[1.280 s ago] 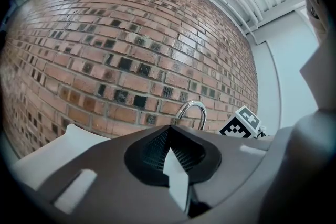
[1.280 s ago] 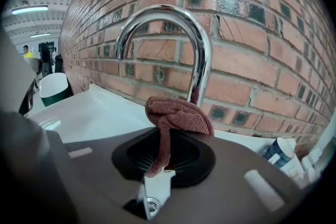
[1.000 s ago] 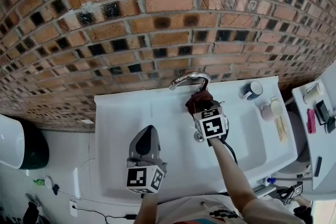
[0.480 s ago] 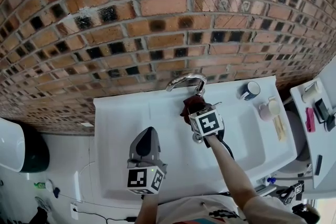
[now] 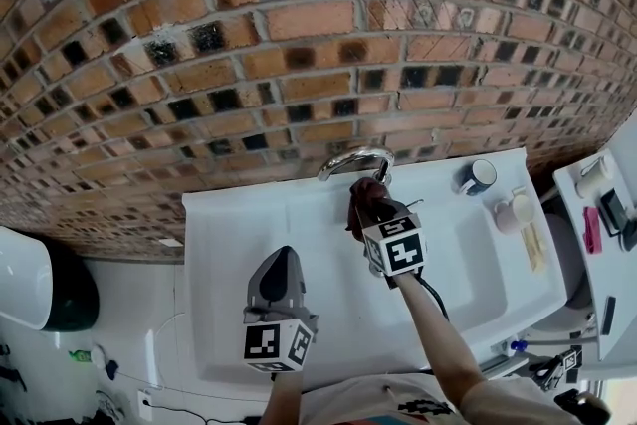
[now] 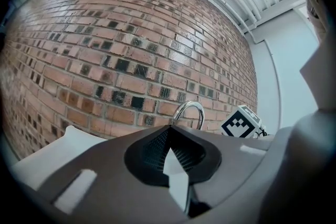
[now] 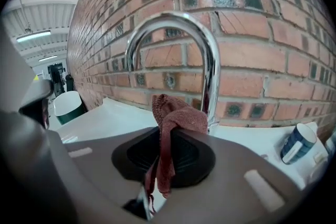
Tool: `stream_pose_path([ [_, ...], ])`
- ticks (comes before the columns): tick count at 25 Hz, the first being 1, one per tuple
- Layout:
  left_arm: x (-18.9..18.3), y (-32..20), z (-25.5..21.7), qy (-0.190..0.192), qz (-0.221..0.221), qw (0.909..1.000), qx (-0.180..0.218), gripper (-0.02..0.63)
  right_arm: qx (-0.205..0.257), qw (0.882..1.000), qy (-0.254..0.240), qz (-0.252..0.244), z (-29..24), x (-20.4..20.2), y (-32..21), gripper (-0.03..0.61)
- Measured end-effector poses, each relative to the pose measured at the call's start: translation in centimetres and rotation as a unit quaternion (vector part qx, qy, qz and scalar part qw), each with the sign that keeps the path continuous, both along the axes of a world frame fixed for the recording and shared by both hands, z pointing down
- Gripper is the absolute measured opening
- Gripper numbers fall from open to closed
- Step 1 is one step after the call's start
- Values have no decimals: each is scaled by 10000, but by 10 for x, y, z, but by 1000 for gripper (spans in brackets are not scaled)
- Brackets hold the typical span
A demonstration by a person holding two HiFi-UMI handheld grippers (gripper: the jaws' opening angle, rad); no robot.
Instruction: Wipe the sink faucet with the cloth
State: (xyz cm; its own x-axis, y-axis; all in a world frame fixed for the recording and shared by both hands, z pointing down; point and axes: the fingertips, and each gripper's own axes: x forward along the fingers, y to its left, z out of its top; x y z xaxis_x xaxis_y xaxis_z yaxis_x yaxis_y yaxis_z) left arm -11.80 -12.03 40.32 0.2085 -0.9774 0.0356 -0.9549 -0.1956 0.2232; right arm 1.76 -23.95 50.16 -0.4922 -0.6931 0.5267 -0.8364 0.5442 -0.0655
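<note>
Pinching vertical-hanging cloth (image 7: 178,115), R gripper (image 5: 373,206) jaws tight beside upright faucet (image 5: 350,157); L gripper (image 6: 169,128) jaws together.

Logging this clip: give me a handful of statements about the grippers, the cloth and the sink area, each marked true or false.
1. The right gripper is shut on the cloth. True.
2. The cloth is blue. False: it is reddish-brown.
3. The left gripper grips the faucet. False: its jaws are together on nothing, and it hangs over the front of the sink, apart from the faucet.
4. A mug stands on the sink's rim to the right of the faucet. True.
5. The wall behind the sink is white tile. False: it is brick.
</note>
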Motion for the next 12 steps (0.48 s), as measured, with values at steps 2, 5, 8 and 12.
stream_pose_path([
  [2,-2,3,-8,-6,-57,9999,134,2,237,9996,-161,32,-21,2,4,41],
  [5,-9,7,-28,-36,-178,9989,431,0,630,9973,-369,71,-58,7,12,41],
  [8,-16,14,-44,-124,-307,9971,681,0,996,9940,-454,80,-92,13,28,41],
  [12,-20,27,-79,-317,-432,9932,1031,0,1493,9862,-710,64,-139,23,63,41],
])
